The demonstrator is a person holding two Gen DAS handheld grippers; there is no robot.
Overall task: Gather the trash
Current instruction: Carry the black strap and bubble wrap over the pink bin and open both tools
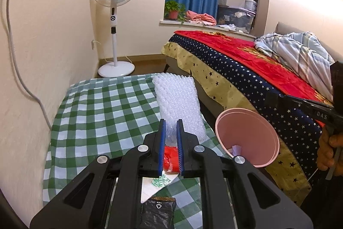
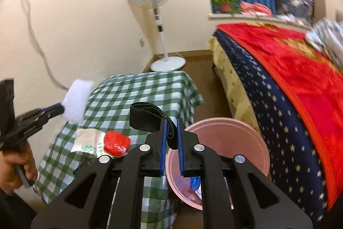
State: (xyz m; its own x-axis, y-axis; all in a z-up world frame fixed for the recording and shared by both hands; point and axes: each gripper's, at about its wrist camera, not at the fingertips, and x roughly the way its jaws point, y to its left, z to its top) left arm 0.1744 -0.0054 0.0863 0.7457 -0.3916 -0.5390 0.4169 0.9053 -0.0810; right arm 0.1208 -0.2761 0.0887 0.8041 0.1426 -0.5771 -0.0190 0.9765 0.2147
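Pink bin on floor btwn table and bed, some scraps already in bottom. My left gripper pinched on bubble wrap, lifted over table; my right gripper pinched on black strap, nr bin rim. Left on checked cloth: red wad, printed tissue, black packet. Judging roughly halfway.

Each black plastic two-finger gripper, left and right, fills the lower frame: angular linkage arms with triangular cut-outs, round silver pivot screws, and ribbed blue rubber pads lining its fingers. White lettering marks one gripper's body at right.
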